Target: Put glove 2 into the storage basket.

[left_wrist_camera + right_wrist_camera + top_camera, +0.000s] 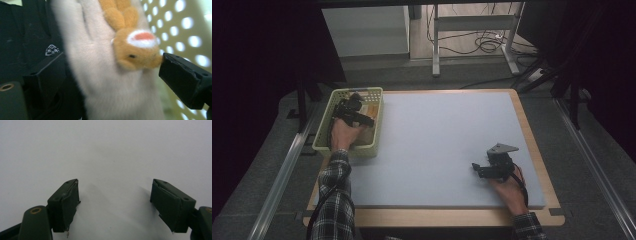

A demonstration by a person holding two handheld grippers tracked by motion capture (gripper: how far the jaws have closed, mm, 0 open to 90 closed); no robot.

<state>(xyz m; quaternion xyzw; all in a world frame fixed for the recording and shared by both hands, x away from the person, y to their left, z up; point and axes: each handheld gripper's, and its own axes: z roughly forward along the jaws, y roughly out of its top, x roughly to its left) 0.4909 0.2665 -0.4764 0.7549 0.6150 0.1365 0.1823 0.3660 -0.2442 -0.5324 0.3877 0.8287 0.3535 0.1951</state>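
cream plush toy (110, 82) straddled by wide left gripper (110, 72) in perforated basket (323, 131); should be pinched mid-body. right gripper (115, 202) parked wide, empty.

We see the high view lit evenly over the desk (442, 145), while its corners and sides fall to near black. In the left gripper view the plush toy (110, 62) sits soft and blurred, and backlight glows through the basket (185, 27) holes. In the right gripper view the pale surface is bright, with faint shadows between the dark jaws.
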